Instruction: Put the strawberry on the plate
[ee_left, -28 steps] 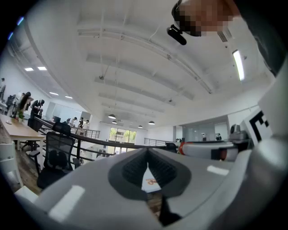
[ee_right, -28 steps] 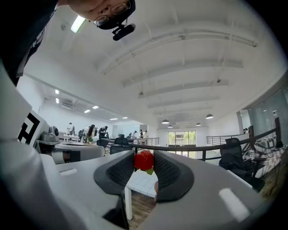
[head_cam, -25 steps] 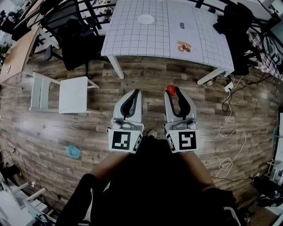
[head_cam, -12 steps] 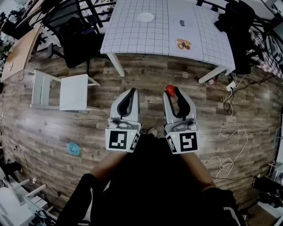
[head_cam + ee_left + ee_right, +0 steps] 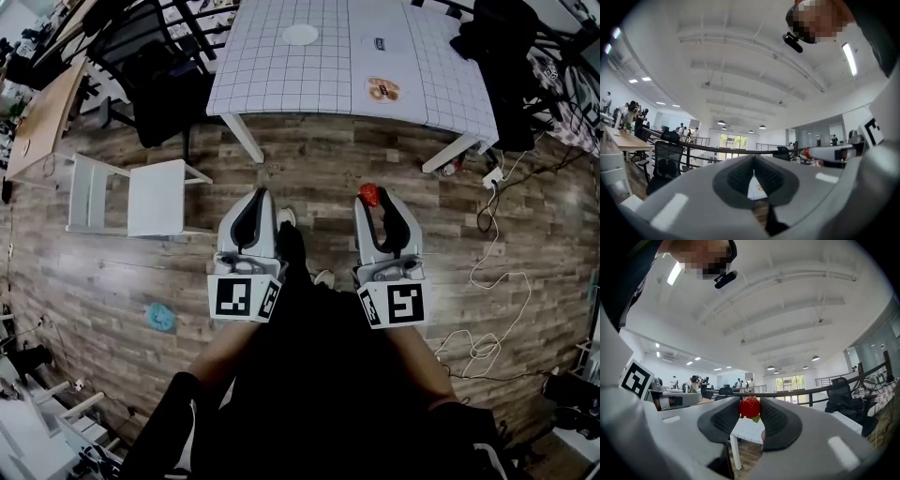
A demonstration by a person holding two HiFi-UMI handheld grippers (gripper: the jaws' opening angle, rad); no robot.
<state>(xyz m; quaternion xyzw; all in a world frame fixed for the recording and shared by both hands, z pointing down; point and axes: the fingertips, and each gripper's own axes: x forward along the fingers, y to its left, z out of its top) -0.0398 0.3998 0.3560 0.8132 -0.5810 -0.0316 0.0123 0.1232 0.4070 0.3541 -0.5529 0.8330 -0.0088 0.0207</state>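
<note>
The strawberry point(image 5: 750, 407) is clamped at the right gripper's point(image 5: 372, 198) tips over open floor point(image 5: 319, 159); the left gripper point(image 5: 254, 195) is held closed, empty. The plate point(image 5: 300, 35) is seen well beyond the table's point(image 5: 281, 84) near edge.

The left forearm point(image 5: 218, 353) and right forearm point(image 5: 418, 358) reach forward from the body, side by side and apart. The left hand-held gripper point(image 5: 253, 195) points level, its jaws drawn together at the tips, nothing between them. The right hand-held gripper point(image 5: 374, 199) also points level, its jaws clamped on a strawberry point(image 5: 369, 194) at their tips.
</note>
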